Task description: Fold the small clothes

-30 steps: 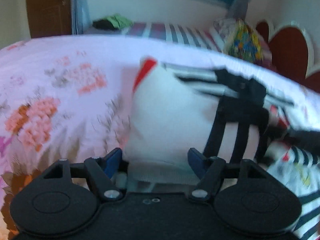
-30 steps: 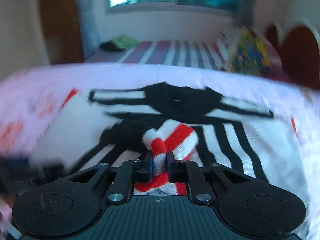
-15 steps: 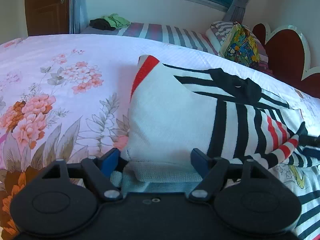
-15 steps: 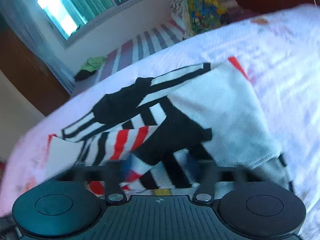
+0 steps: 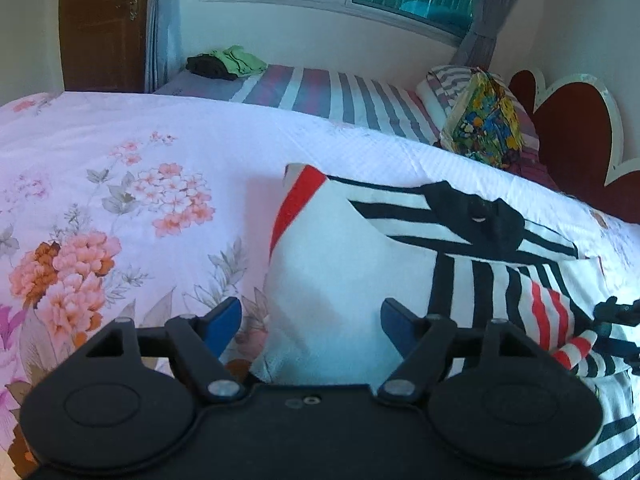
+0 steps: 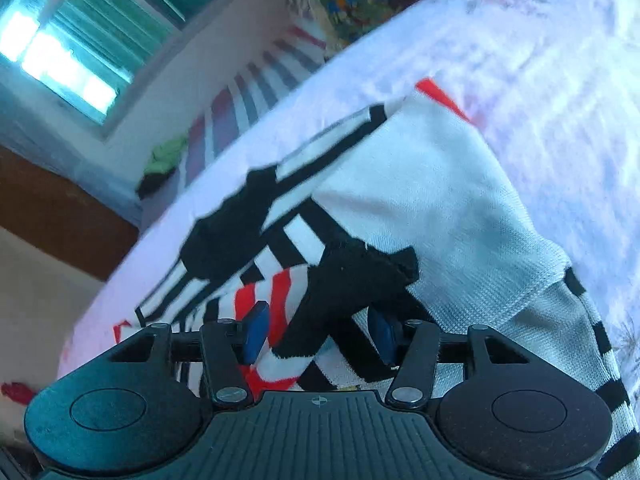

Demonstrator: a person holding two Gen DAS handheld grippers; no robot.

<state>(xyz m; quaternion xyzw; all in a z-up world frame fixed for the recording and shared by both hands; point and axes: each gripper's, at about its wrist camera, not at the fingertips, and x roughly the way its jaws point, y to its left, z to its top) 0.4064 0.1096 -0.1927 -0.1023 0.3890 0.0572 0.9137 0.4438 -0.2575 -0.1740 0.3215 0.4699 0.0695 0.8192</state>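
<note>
A small white garment point(image 5: 340, 272) with black stripes and red trim lies on the floral bedspread point(image 5: 120, 200). My left gripper point(image 5: 311, 322) is open, its blue fingertips point(image 5: 224, 322) straddling the garment's near white edge. My right gripper point(image 6: 318, 330) is open over the red-striped sleeve point(image 6: 276, 300), which lies folded across the garment point(image 6: 432, 200); the cloth sits loose between the jaws. The right gripper point(image 5: 616, 316) also shows at the right edge of the left wrist view, by the sleeve end point(image 5: 576, 348).
A second bed with a striped sheet point(image 5: 320, 92) stands behind, with green and dark clothes point(image 5: 228, 62) on it and a colourful pillow point(image 5: 484, 124). A red heart-shaped headboard point(image 5: 572, 140) is at the right. A wooden door point(image 5: 100, 24) is at the back left.
My right gripper has opened and let go of the red-striped sleeve, which now lies across the garment. The right view has tilted. My left gripper stays open at the garment's edge.
</note>
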